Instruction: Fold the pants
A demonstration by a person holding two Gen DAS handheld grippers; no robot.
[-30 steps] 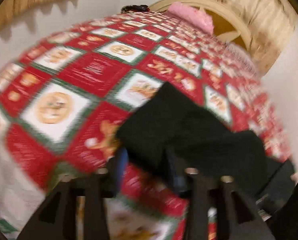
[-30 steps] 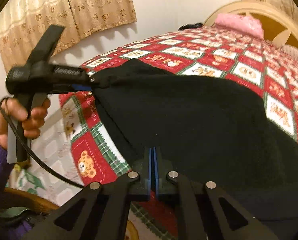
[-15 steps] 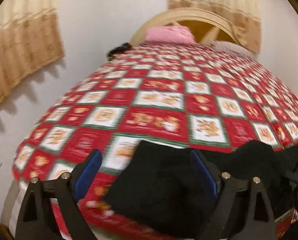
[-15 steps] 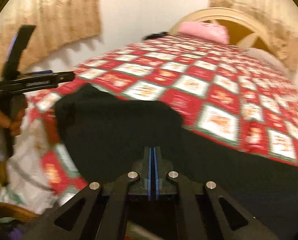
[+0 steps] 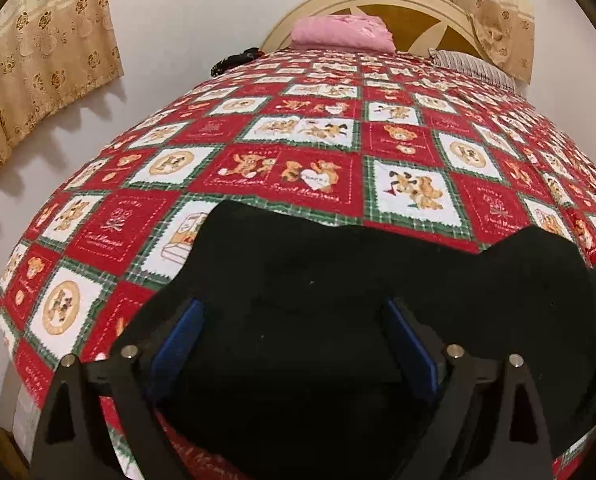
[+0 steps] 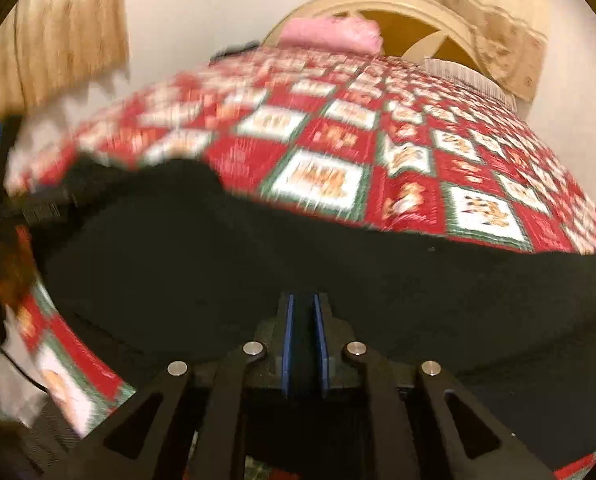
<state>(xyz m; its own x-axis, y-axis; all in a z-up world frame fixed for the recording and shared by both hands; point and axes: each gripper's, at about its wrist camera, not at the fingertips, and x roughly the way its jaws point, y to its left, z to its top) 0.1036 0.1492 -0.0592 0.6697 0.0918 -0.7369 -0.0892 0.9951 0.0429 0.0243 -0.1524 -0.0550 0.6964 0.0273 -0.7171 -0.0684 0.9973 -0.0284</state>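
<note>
Black pants [image 5: 338, 264] lie spread across the near edge of a bed with a red, white and green bear-patterned bedspread [image 5: 298, 140]. My left gripper [image 5: 291, 312] hovers just above the pants with its blue pads wide apart, touching nothing. My right gripper [image 6: 304, 300] is low over the pants [image 6: 177, 240]; its jaws are opening, with a narrow gap between the blue pads and dark cloth showing in it. The right wrist view is blurred; the left gripper [image 6: 37, 208] and the hand holding it show at its left edge.
A pink pillow [image 5: 342, 32] and a striped pillow [image 5: 470, 66] rest against the cream headboard [image 5: 418, 4]. A dark object [image 5: 237, 58] lies at the far left bed edge. Gold curtains [image 5: 37, 60] hang on the white wall left of the bed.
The left gripper let go of the pants' corner, opened wide and swung to face the headboard. The right gripper moved right along the pants, and its shut pads have parted slightly.
</note>
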